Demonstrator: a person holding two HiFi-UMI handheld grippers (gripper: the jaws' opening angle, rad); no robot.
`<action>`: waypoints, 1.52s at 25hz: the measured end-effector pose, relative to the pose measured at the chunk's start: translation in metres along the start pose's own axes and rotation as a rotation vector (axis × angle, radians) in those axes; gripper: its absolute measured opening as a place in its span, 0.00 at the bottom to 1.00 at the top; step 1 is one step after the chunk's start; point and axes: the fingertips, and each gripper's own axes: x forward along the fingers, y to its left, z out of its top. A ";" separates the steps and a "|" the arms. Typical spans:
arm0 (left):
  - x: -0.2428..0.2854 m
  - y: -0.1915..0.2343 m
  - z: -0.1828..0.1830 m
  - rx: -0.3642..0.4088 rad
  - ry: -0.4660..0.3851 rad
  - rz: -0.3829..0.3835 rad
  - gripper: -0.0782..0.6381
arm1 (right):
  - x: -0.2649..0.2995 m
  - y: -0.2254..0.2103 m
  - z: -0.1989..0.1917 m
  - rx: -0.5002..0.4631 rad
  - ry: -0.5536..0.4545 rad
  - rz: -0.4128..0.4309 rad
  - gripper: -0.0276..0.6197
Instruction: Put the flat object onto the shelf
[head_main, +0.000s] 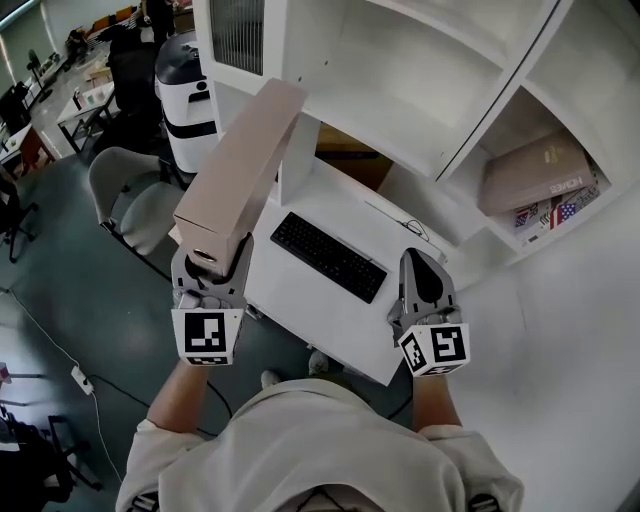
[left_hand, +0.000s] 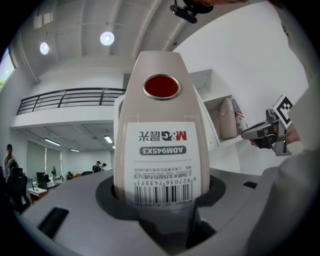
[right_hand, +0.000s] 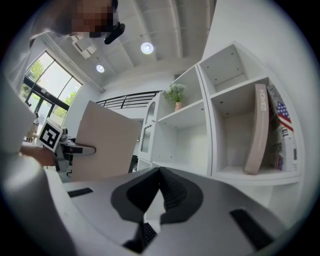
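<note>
Above the white desk (head_main: 300, 300) and its black keyboard (head_main: 328, 257), the long flat tan cardboard file box (head_main: 240, 170) is in the air, not yet on the white open-fronted shelf unit (head_main: 420, 90), so the carrying is under way and the placing itself is all left to do. The left gripper (head_main: 212, 262) holds the box by its near end. In the left gripper view the narrow labelled end, with a barcode and a round red finger hole, stands upright between the jaws (left_hand: 162, 200), which are clamped partway closed on the file box (left_hand: 160, 150). From there the box reaches away from the gripper toward the shelf unit; as best I can judge it stops short of the compartments, out in front of them. The right gripper (head_main: 425, 285) is well apart from the box, off to the right and empty, with its jaw tips together (right_hand: 160, 192) and nothing between them. Its view looks at the shelf unit (right_hand: 210, 100), where several compartments stand bare — one at the right already holds a similar tan file box (right_hand: 257, 130) leaning beside some printed magazines (right_hand: 280, 125). My guess is that a bare compartment is the likely target, with the box needing to be lined up with an opening and slid in.
</note>
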 end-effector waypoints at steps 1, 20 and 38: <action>0.006 0.001 0.001 0.012 -0.001 -0.002 0.48 | 0.004 -0.003 0.000 0.002 -0.003 -0.001 0.05; 0.111 -0.044 0.056 0.436 -0.076 -0.066 0.47 | 0.029 -0.079 -0.001 0.051 -0.047 -0.055 0.05; 0.192 -0.094 0.061 0.930 -0.118 -0.191 0.47 | 0.010 -0.127 -0.021 0.092 -0.029 -0.158 0.05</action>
